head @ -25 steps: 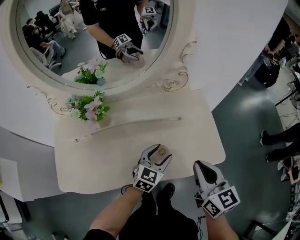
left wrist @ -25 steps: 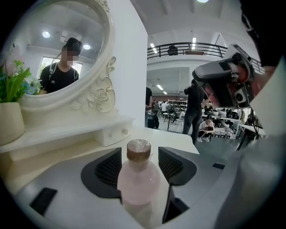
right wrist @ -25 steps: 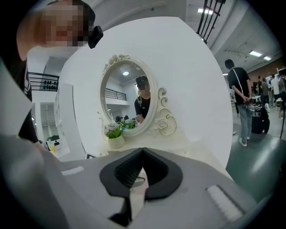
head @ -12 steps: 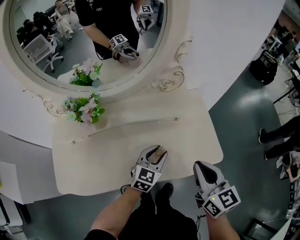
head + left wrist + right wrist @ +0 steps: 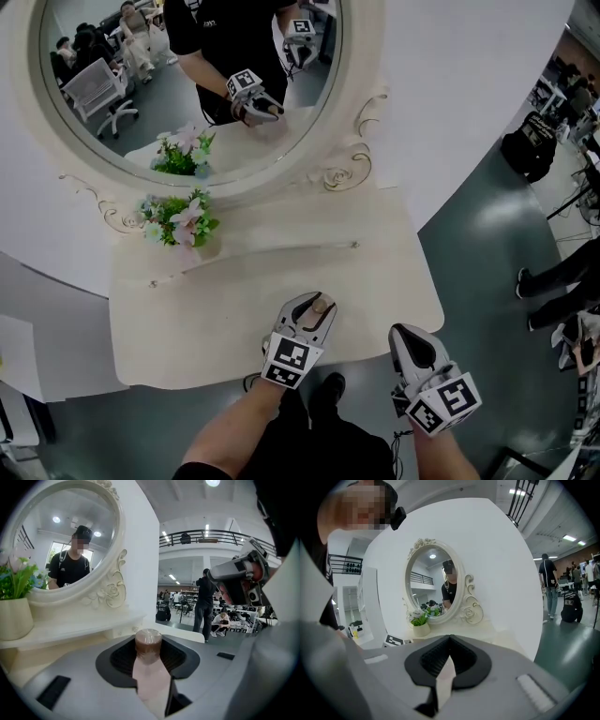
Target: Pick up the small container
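The small container (image 5: 322,305), a brown-capped cylinder, stands near the front edge of the cream dressing table (image 5: 187,309). My left gripper (image 5: 318,302) has its jaws closing around it, and the black pads touch both of its sides. The left gripper view has the container (image 5: 148,644) upright in the hollow of the left gripper (image 5: 148,652). My right gripper (image 5: 410,331) hangs off the table's front right corner, over the floor. It is shut and holds nothing. In the right gripper view the right gripper (image 5: 450,640) points toward the mirror.
An oval mirror (image 5: 187,84) in an ornate frame rises behind the table. A pot of flowers (image 5: 178,222) stands at the back left on a raised shelf (image 5: 281,246). People (image 5: 553,281) stand on the grey floor to the right.
The left jaws have drawn in from wide open onto the container. The container and both grippers stay in about the same place.
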{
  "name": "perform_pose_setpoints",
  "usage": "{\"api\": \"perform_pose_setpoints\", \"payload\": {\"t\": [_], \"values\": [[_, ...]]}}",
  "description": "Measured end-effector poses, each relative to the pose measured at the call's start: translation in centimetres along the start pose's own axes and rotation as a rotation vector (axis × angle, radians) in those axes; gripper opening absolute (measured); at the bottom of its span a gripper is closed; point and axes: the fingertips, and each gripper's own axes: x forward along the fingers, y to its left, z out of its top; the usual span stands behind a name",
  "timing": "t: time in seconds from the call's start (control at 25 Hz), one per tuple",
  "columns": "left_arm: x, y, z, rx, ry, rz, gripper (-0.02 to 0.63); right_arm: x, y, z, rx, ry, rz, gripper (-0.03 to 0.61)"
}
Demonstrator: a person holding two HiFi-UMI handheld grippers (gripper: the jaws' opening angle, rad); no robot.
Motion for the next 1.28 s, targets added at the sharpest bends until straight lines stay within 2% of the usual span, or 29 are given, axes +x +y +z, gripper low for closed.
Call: {"api": "perform_pose_setpoints", "payload": {"t": [0.4, 0.76, 1.0, 1.28], "values": [[-5.6, 2.6, 6.3, 0.018, -0.015, 0.09, 0.141, 0.6, 2.0, 4.1, -0.027, -0.081, 0.049, 0.009], [-13.1, 5.7, 11.3, -0.032, -0.044, 0.143, 0.14, 1.4, 3.9, 7.0, -0.023, -0.127, 0.07, 0.009], [-17.7, 8.7, 13.0, -0.02, -0.061, 0.174, 0.14, 2.8, 6.3, 9.1, -0.024, -0.174, 0.079, 0.009], [-20.5, 10.6, 13.0, -0.027, -0.06, 0.168, 0.14, 3.7, 9.3, 9.8, -0.021, -0.196, 0.118, 0.009]]}}
